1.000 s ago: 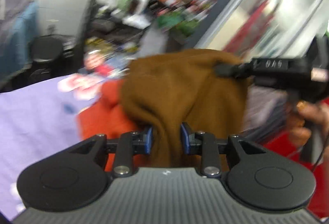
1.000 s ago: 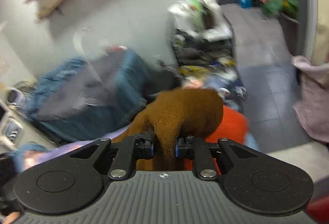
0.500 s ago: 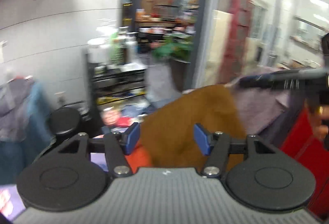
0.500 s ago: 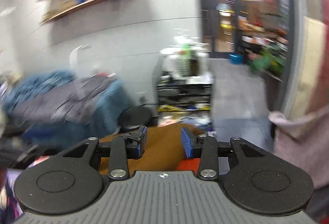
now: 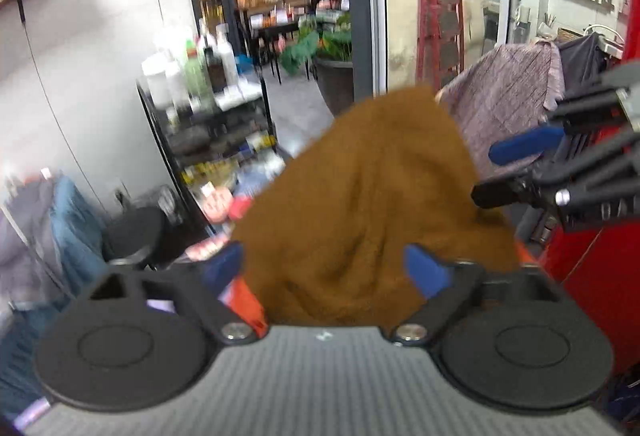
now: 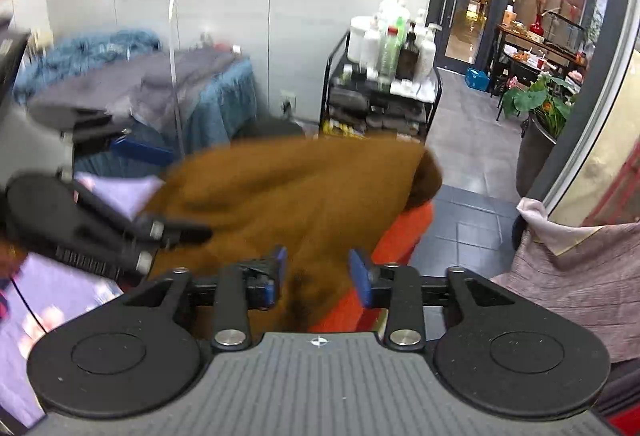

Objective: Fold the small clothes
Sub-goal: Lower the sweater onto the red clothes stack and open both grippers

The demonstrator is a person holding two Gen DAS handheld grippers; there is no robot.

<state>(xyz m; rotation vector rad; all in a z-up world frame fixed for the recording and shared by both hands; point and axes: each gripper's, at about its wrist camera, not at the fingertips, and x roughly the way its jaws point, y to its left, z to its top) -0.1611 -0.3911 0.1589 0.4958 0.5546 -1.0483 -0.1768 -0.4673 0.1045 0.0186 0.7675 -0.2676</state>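
Observation:
A brown knitted garment (image 5: 372, 204) lies bunched on top of an orange garment (image 5: 244, 304). It also shows in the right wrist view (image 6: 296, 196), with the orange garment (image 6: 404, 236) under it. My left gripper (image 5: 324, 268) is open, its blue pads wide on either side of the brown cloth, not gripping it. My right gripper (image 6: 318, 274) is open too, just above the brown cloth. Each gripper shows in the other's view: the right one (image 5: 516, 168) at the right edge, the left one (image 6: 160, 192) at the left.
A purple patterned table cover (image 6: 48, 296) lies under the clothes. A black shelf cart with bottles (image 6: 384, 84) stands behind. A grey-mauve cloth (image 6: 580, 264) hangs at the right. A blue-covered heap (image 6: 132, 84) is at the back left, and a red surface (image 5: 596, 268) at the right.
Both grippers were shut on the brown garment a second ago and have opened, letting it go. The garment has dropped onto the orange one, and both grippers have drawn back and tilted up.

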